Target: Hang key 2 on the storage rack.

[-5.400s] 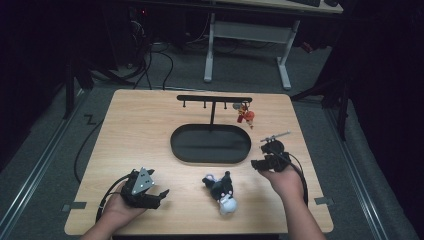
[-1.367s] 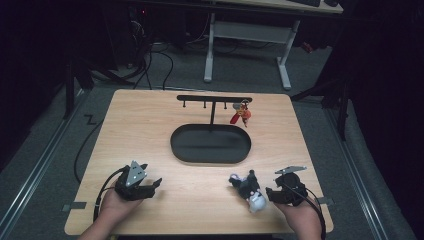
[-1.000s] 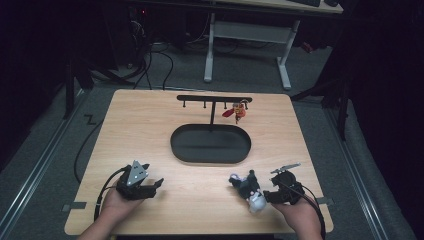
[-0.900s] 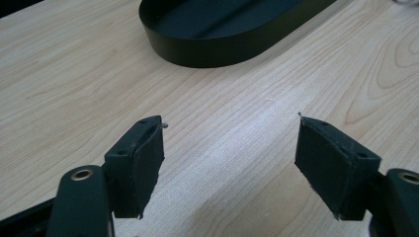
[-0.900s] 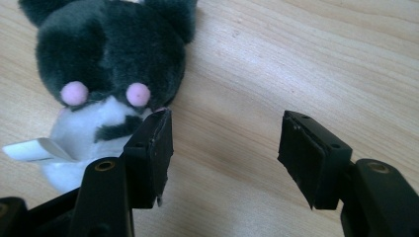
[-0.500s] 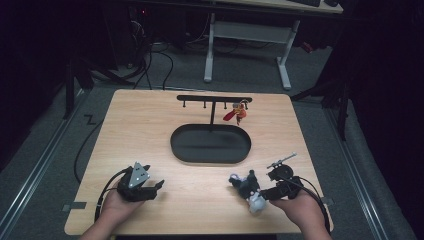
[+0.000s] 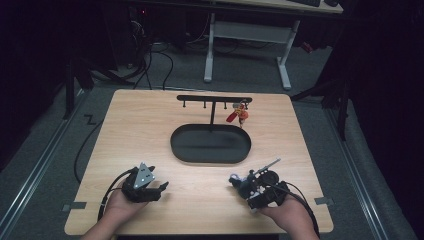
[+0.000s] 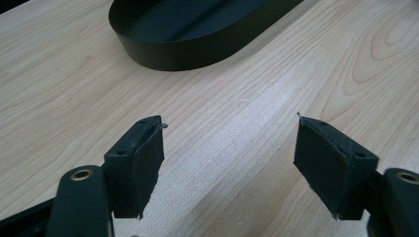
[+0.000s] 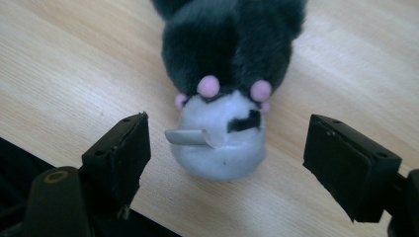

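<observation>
A small plush toy (image 9: pixel 225 79) with dark grey fur, a white end and pink dots lies on the wooden table (image 7: pixel 150 130) near the front right. My right gripper (image 9: pixel 230 121) is open, with one jaw on each side of the toy's white end and neither touching it. In the high view the right gripper (image 7: pixel 248 189) partly covers the plush toy (image 7: pixel 239 181). My left gripper (image 7: pixel 159 186) rests at the front left, open and empty. In its own view the left gripper (image 8: pixel 230 123) points at bare wood in front of the black oval tray (image 8: pixel 163 49).
The black oval tray (image 7: pixel 175 142) lies mid-table. Behind it stands a black hook rack (image 7: pixel 214 99) with a red key fob (image 7: pixel 237 115) hanging from a right-hand hook. In the right gripper view the table's front edge (image 9: pixel 59 163) runs just below the toy.
The plush toy has gone from the table's front middle to the front right. In the last second my right gripper shifted slightly over it. The red fob swings a little. The left gripper stays put.
</observation>
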Demonstrator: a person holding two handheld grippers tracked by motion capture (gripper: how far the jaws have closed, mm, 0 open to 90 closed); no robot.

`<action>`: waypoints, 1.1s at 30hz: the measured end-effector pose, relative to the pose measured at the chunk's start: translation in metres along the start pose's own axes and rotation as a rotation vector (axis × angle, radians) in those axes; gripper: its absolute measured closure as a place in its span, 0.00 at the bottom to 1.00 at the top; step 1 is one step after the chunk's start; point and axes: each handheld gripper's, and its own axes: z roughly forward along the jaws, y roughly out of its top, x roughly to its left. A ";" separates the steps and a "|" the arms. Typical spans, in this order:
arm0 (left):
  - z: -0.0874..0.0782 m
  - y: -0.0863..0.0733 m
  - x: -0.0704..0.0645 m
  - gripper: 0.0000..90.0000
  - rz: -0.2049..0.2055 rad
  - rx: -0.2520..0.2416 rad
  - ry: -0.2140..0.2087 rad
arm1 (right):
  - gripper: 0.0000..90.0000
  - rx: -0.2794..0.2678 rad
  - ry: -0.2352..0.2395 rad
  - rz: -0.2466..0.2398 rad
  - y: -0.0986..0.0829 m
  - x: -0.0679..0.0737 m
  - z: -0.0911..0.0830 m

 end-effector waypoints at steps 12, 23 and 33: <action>-0.002 -0.001 0.002 0.31 -0.009 0.004 0.010 | 0.23 0.072 0.014 0.050 0.005 0.001 0.035; -0.003 -0.002 0.005 0.31 -0.017 0.010 0.020 | 0.40 0.071 -0.012 0.031 0.012 0.003 0.044; -0.001 -0.001 0.004 0.32 -0.008 0.013 0.013 | 0.51 0.066 -0.026 0.006 0.013 0.005 0.043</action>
